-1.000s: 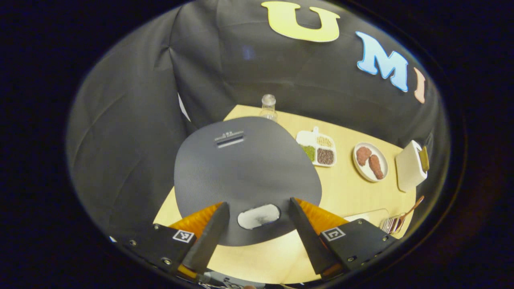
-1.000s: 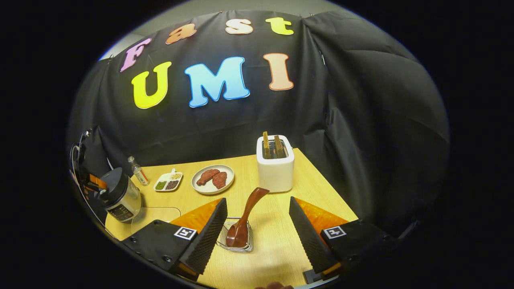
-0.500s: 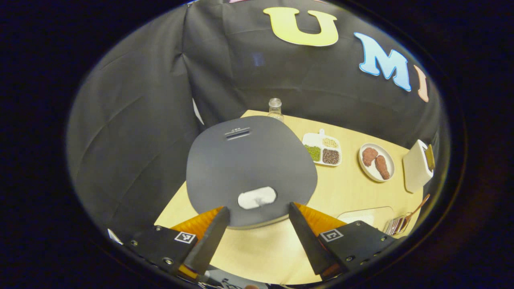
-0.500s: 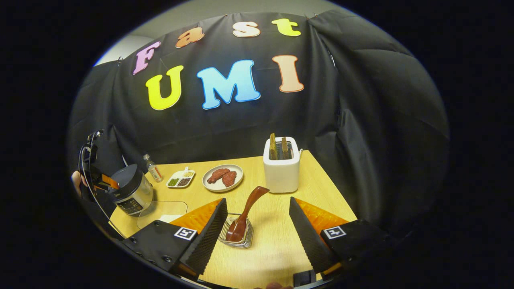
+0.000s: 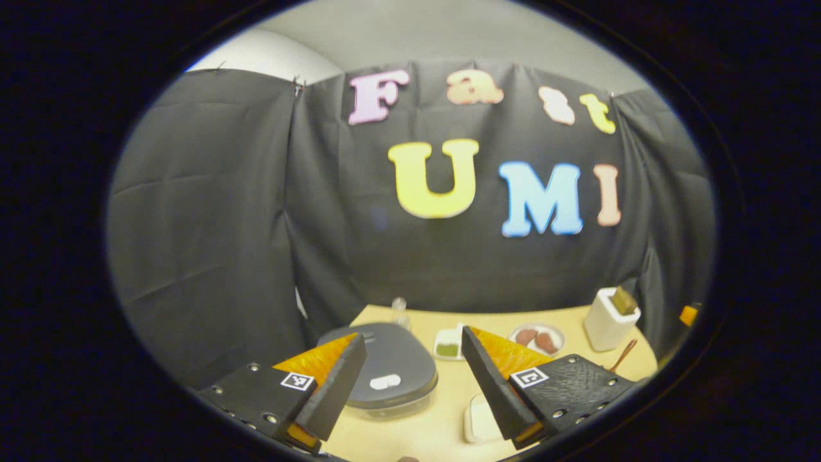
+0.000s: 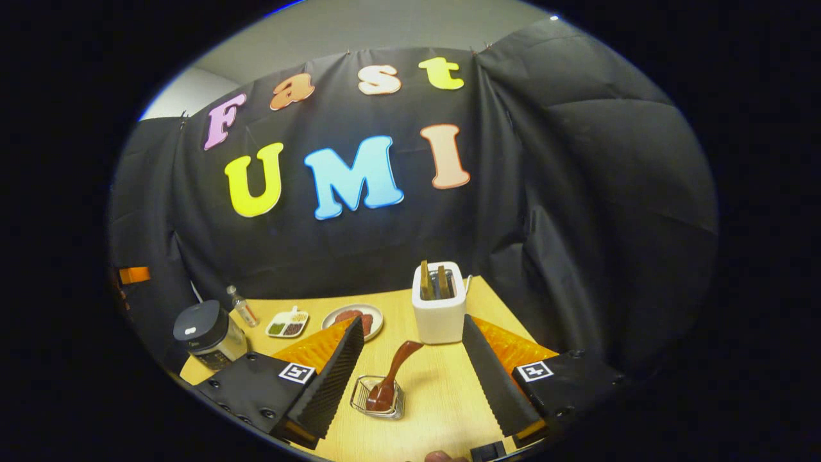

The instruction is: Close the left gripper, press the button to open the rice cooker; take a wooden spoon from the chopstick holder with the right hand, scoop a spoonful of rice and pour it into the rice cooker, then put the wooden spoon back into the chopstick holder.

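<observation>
The rice cooker (image 5: 385, 369) stands with its dark lid down, its pale button (image 5: 385, 382) facing me. My left gripper (image 5: 412, 335) is open, held back from and above the cooker, touching nothing. A white patch, likely the rice in its clear box (image 5: 480, 418), lies near the table's front. The brown wooden spoon (image 6: 392, 375) leans in the wire chopstick holder (image 6: 377, 399). My right gripper (image 6: 411, 321) is open, behind and above the holder, with the spoon seen between its fingers but apart from them. The cooker (image 6: 206, 333) sits far left in the right gripper view.
On the wooden table (image 6: 442, 391) stand a white toaster (image 6: 439, 305) with bread, a plate of meat (image 6: 353, 316), a sectioned dish of grains (image 6: 287, 324) and a small bottle (image 6: 240, 305). Black cloth walls close in the back and sides.
The left gripper has lifted and drawn back from just over the cooker lid, tilting up toward the wall. The right gripper has also backed off and risen a little. Both stayed open.
</observation>
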{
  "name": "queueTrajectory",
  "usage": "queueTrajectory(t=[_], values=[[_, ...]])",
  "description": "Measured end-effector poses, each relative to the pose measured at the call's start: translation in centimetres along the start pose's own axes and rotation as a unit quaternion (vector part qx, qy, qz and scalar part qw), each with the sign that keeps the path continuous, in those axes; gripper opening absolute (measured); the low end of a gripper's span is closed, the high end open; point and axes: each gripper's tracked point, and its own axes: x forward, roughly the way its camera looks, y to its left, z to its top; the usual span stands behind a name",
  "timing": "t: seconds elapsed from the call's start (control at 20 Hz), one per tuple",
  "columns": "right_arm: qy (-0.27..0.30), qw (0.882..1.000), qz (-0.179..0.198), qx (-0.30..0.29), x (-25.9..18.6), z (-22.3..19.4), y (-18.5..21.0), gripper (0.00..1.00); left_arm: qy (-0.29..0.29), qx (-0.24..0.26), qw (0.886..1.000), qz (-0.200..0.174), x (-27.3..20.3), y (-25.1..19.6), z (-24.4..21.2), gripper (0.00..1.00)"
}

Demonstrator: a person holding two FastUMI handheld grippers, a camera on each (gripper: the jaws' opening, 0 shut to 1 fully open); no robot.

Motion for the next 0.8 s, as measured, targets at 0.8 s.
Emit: queueTrajectory(t=[0.8], values=[[-0.075,0.996,-0.041,-0.025,-12.5,1.6,4.1,0.98,-0.073,-0.04,0.995,-0.058,-14.6,6.0,-1.0,0.96]])
